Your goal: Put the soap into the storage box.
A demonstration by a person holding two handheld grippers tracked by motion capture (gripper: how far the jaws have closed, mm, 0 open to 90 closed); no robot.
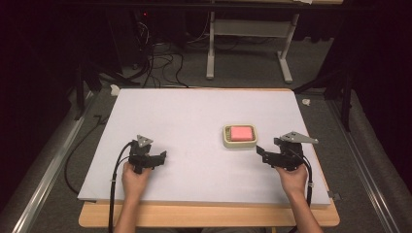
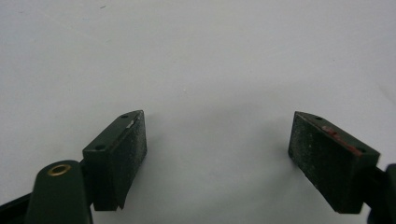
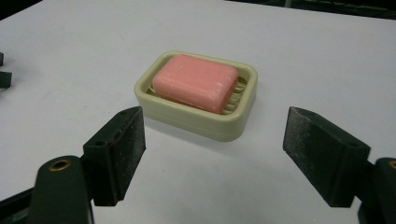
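A pink bar of soap (image 1: 241, 133) lies in a cream soap dish (image 1: 227, 140) right of the middle of the white table. In the right gripper view the soap (image 3: 196, 82) and dish (image 3: 201, 122) sit just beyond the jaws. My right gripper (image 1: 262, 153) is a short way right of the dish, pointing left at it, open with nothing between its jaws (image 3: 212, 154). My left gripper (image 1: 161, 156) rests at the front left, open and empty (image 2: 217, 149), over bare table.
The white board (image 1: 194, 111) lies on a wooden table (image 1: 209, 216) whose edge shows at the front. Beyond the far edge are cables (image 1: 160, 63) and a white frame's legs (image 1: 248, 48) on the floor. A rail (image 1: 43, 170) runs along the left.
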